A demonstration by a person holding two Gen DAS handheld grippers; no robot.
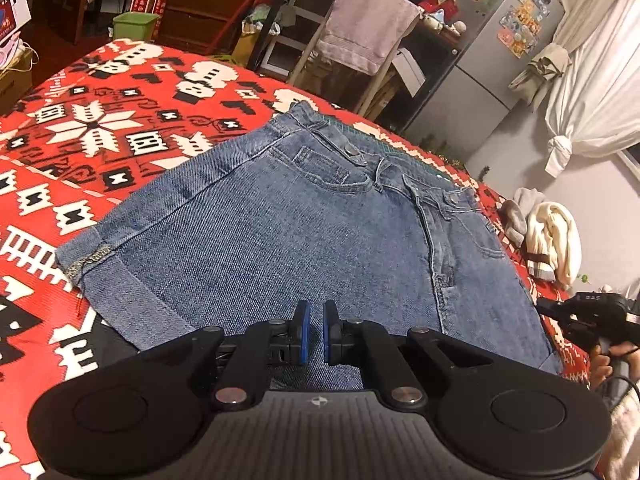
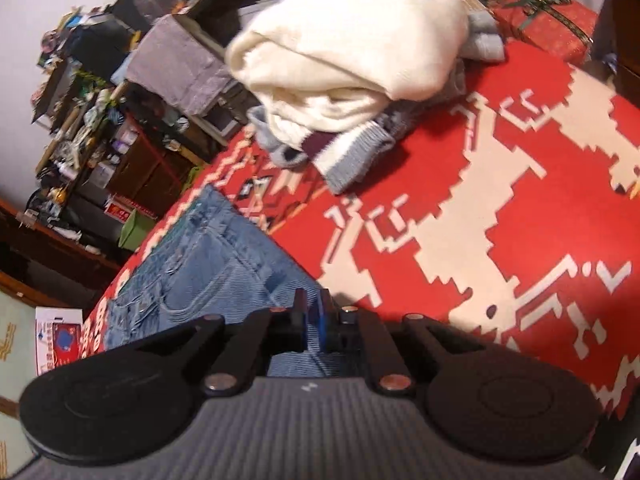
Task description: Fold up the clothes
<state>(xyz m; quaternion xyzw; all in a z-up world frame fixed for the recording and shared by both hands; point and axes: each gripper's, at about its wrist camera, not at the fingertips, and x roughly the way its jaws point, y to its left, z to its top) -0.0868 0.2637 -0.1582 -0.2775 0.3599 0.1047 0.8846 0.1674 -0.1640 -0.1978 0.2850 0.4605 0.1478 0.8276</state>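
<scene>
- In the left wrist view, the red patterned blanket [image 1: 100, 140] fills the left side of the frame, and its white and black figures run up to the upper left.
- The folded jeans [image 1: 280, 232] lie flat on this blanket in the middle of the frame, with the waistband and buttons toward the upper right and a turned hem at the left.
- The left gripper [image 1: 316, 332] is at the lower centre, above the denim; its blue pads stand close together with a narrow gap, and nothing is between them.
- At the right edge, a cream sweater [image 1: 554, 240] lies in a pile, and below it the right gripper [image 1: 576, 316] is held by a hand [image 1: 604, 364].
- In the right wrist view, the jeans are at the lower left, the sweater at the top centre.
- The right gripper's pads are nearly closed at the edge of the denim; whether they pinch the cloth, one cannot tell.
</scene>
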